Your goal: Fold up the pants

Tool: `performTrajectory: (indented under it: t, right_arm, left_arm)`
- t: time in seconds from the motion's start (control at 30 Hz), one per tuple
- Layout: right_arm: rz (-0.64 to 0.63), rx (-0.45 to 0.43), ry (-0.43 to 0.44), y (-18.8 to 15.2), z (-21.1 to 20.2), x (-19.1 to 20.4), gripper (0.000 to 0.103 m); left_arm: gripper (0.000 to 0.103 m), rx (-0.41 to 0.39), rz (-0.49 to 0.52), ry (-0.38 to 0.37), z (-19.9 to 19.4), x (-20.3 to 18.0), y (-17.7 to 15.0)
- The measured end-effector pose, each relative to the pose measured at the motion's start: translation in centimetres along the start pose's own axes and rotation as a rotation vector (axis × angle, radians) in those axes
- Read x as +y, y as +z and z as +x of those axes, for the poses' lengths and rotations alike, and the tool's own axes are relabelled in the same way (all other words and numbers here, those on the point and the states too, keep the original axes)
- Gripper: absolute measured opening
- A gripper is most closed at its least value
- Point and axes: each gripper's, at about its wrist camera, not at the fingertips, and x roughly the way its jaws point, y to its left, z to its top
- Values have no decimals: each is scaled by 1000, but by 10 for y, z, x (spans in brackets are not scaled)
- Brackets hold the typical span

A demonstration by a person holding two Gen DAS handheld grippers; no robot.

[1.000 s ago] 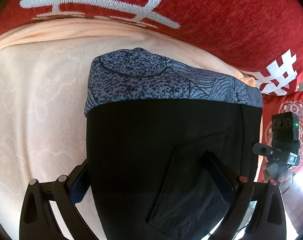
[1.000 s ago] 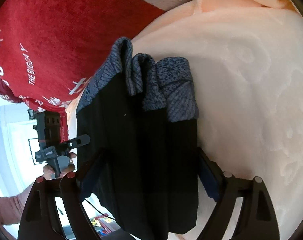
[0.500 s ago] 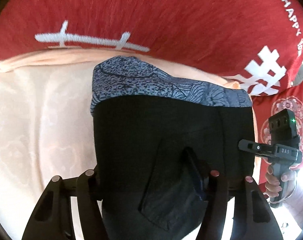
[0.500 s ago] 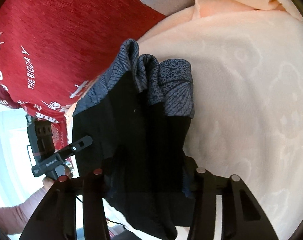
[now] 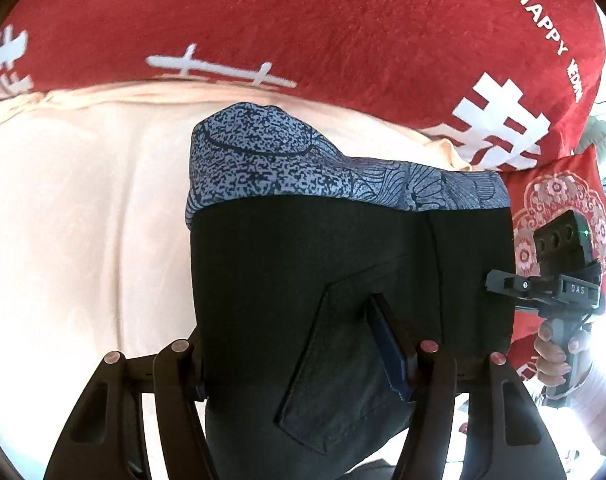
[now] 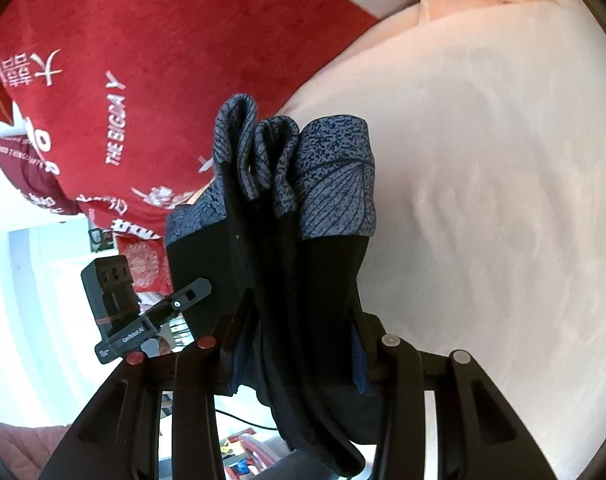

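Observation:
Black pants [image 5: 303, 256] with a blue patterned band [image 5: 287, 160] hang folded over a peach blanket [image 5: 83, 220]. My left gripper [image 5: 295, 348] is shut on the lower part, near a patch pocket; its left finger is hidden behind the cloth. In the right wrist view the pants [image 6: 319, 276] show as several bunched layers, patterned band [image 6: 335, 184] on top. My right gripper [image 6: 299, 332] clamps those layers, with its jaws still closing and both pads pressing the fabric. The pants hang lifted between the two grippers.
A red blanket with white lettering [image 5: 303, 20] lies beyond the peach one, and also fills the upper left of the right wrist view [image 6: 143, 60]. A person's hand [image 5: 555, 356] holds the right gripper's handle. A red patterned cushion [image 5: 559, 208] is at the right.
Both grippers went from wide around the pants to closed on them. Both rose, carrying the pants up from the blanket, and the layers bunched in the right gripper.

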Motion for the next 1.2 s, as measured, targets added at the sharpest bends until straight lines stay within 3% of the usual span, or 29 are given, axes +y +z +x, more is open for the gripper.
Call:
performTrajectory:
  t: [0.4, 0.5, 0.57, 0.67, 0.73, 0.9, 1.03, 1.1, 1.13, 1.2]
  right_arm:
    - [56, 1, 21, -74, 18, 6, 44]
    - [77, -4, -3, -84, 31, 2, 43]
    - [79, -2, -54, -89, 41, -2, 44]
    - [54, -27, -135, -87, 50, 2, 48]
    - [65, -39, -169, -86, 49, -1, 54]
    - [11, -80, -368, -92, 42, 12, 64]
    - [-37, -124, -513, -104, 27, 26, 68]
    - [-55, -156, -539, -113, 14, 29, 51]
    - [-75, -176, -546, -117, 9, 35, 27]
    - [-98, -200, -545, -125, 1, 40, 24]
  left_arm:
    - [65, 29, -29, 12, 8, 37, -52]
    - [67, 36, -24, 78, 23, 52, -59]
    - [81, 8, -11, 96, 25, 56, -59]
    - [93, -12, 2, 156, 23, 58, -60]
    - [93, -20, 4, 181, 20, 59, -61]
    - [93, -54, 10, 279, -4, 55, -69]
    - [93, -100, 61, 274, -30, 36, -80]
    - [93, -116, 102, 247, -38, 21, -85]
    - [93, -117, 126, 232, -39, 15, -87]
    - [93, -116, 186, 220, -33, 2, -89]
